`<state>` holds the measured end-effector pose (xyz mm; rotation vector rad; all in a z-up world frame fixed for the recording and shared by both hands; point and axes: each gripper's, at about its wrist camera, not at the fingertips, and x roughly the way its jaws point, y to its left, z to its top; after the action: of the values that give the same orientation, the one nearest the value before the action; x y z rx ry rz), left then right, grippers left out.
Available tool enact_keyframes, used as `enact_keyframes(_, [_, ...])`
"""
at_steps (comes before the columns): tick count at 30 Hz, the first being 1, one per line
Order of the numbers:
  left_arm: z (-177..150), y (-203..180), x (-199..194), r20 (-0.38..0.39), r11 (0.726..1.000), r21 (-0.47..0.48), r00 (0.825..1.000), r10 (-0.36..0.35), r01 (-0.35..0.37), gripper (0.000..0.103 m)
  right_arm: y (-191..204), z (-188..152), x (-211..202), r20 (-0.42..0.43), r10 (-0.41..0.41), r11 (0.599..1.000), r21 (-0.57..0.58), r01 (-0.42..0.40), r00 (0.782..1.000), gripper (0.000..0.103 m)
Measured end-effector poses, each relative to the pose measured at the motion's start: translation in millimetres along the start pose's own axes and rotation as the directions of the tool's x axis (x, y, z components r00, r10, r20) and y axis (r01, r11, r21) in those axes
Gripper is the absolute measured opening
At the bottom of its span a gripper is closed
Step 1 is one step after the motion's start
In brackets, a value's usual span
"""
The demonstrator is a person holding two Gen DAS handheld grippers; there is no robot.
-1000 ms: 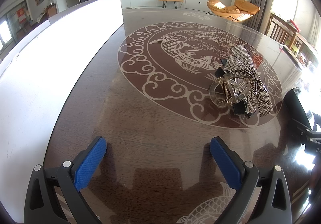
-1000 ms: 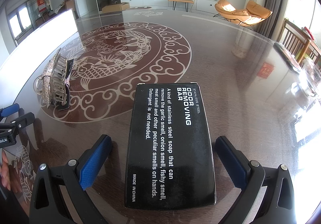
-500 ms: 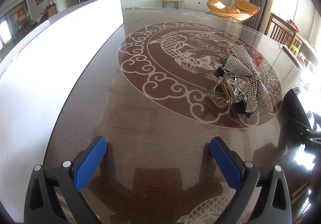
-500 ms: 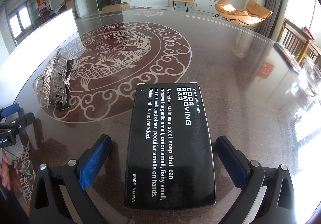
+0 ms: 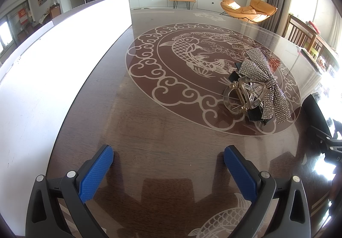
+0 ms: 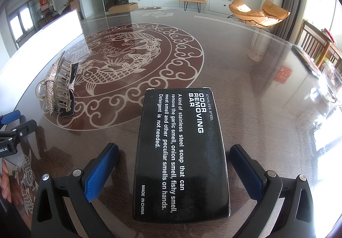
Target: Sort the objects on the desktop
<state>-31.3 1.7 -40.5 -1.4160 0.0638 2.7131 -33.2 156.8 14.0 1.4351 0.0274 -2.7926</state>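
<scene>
A clear hair claw clip with a rhinestone bow (image 5: 254, 88) lies on the dark table, ahead and to the right of my left gripper (image 5: 168, 156), which is open over bare wood. The same hair clip (image 6: 58, 86) shows at the left of the right wrist view. A black box printed "ODOR REMOVING BAR" (image 6: 181, 152) lies flat between the blue fingers of my right gripper (image 6: 174, 152); the jaws stand wide, apart from the box's sides. The other gripper (image 6: 12, 129) pokes in at the left edge there.
A long white box (image 5: 53, 67) runs along the table's left side. The table (image 5: 149, 122) carries a pale fish-and-cloud medallion. Glassware (image 6: 327, 88) stands at the right edge. A hand (image 6: 5, 182) shows at lower left. Chairs and a TV unit lie beyond.
</scene>
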Motion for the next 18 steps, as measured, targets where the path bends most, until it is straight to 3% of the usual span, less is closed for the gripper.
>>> enact_keyframes(6, [0.6, 4.5, -4.1, 0.020, 0.999, -0.028, 1.000, -0.019, 0.020, 0.103, -0.1, 0.0, 0.0, 0.000, 0.000, 1.000, 0.000, 0.000, 1.000, 0.103])
enact_keyframes(8, [-1.6, 8.8, -10.7, 0.033, 0.990, -0.072, 0.993, -0.116, 0.118, 0.103, -0.1, 0.1, -0.1, 0.000, 0.000, 1.000, 0.000, 0.000, 1.000, 0.103])
enact_keyframes(10, [-3.1, 10.7, -21.4, 0.070, 0.968, -0.099, 0.972, -0.226, 0.232, 0.103, -0.2, 0.0, 0.0, 0.000, 0.000, 1.000, 0.000, 0.000, 1.000, 0.103])
enact_keyframes(12, [-1.9, 8.3, -33.6, 0.121, 0.949, -0.100, 0.950, -0.287, 0.299, 0.103, -0.2, 0.0, 0.0, 0.000, 0.000, 1.000, 0.000, 0.000, 1.000, 0.103])
enact_keyframes(15, [5.5, -2.4, -38.6, 0.157, 0.955, -0.084, 0.950, -0.271, 0.286, 0.103, -0.2, 0.0, 0.0, 0.000, 0.000, 1.000, 0.000, 0.000, 1.000, 0.103])
enact_keyframes(18, [17.2, -20.7, -27.3, 0.107, 0.959, -0.063, 0.958, -0.267, 0.275, 0.103, -0.1, 0.0, 0.0, 0.000, 0.000, 1.000, 0.000, 0.000, 1.000, 0.103])
